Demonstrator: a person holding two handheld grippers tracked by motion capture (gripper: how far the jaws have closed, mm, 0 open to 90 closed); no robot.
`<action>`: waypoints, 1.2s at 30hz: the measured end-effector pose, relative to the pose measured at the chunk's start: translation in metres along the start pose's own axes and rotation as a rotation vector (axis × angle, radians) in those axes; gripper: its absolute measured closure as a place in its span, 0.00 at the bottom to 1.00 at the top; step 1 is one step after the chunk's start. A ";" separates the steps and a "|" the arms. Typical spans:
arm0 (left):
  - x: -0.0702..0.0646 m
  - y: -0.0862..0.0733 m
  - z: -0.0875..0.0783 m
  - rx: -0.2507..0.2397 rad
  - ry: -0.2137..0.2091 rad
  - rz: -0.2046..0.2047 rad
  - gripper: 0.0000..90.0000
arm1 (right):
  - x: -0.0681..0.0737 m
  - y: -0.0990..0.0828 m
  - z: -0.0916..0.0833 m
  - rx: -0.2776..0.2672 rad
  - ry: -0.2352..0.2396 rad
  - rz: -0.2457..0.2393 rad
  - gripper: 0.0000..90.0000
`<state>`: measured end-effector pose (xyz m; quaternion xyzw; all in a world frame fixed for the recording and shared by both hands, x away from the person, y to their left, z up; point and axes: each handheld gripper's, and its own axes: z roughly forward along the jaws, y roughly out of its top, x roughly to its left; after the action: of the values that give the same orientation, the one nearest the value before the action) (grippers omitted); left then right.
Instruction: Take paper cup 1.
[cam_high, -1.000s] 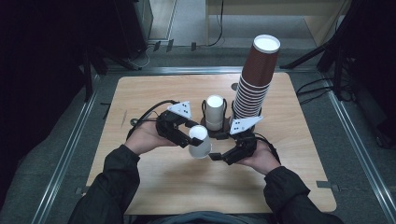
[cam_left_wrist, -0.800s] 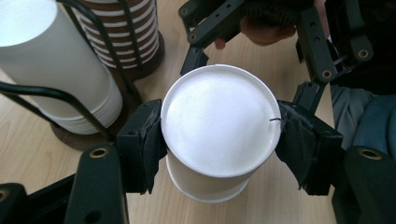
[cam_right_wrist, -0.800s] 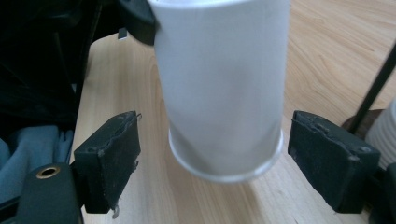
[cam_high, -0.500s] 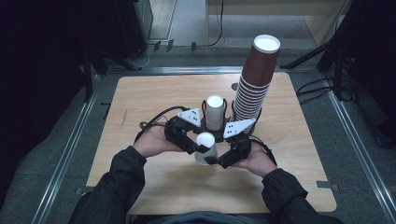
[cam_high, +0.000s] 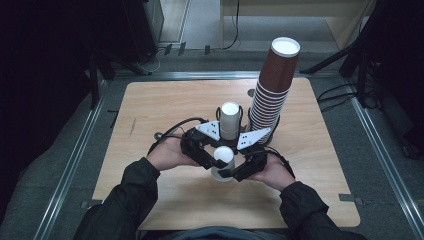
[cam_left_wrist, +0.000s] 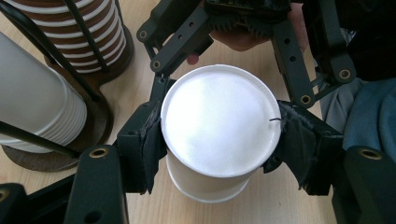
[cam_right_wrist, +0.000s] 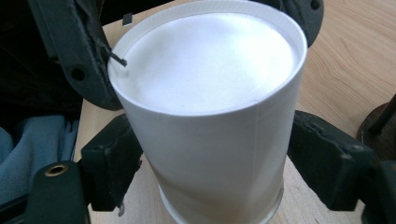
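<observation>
Cup (cam_high: 222, 161) (white, upside down) sits clamped in left gripper (cam_high: 216, 161) near table (cam_high: 150, 110) centre, right gripper (cam_high: 235, 169) just closing around it, brown stack (cam_high: 274, 90) at 1 o'clock.

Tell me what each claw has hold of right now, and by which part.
The left claw clamps the upside-down white cup by its upper wall, just under the base. The right claw straddles the same cup lower down; contact there cannot be told.
</observation>
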<state>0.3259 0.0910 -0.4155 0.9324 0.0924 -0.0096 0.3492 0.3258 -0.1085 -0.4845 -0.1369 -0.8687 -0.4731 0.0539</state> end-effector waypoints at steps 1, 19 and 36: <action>0.000 0.000 0.000 0.000 0.000 0.001 0.39 | 0.000 0.000 0.000 0.000 0.001 0.001 0.24; 0.001 -0.001 0.003 0.013 -0.009 -0.025 0.39 | 0.002 0.001 -0.001 0.006 -0.010 -0.056 0.33; 0.004 -0.008 -0.007 -0.051 0.032 -0.093 0.19 | 0.001 0.000 -0.001 0.008 -0.032 -0.075 0.34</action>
<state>0.3277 0.1017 -0.4156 0.9180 0.1415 -0.0086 0.3704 0.3242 -0.1097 -0.4837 -0.1116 -0.8758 -0.4691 0.0230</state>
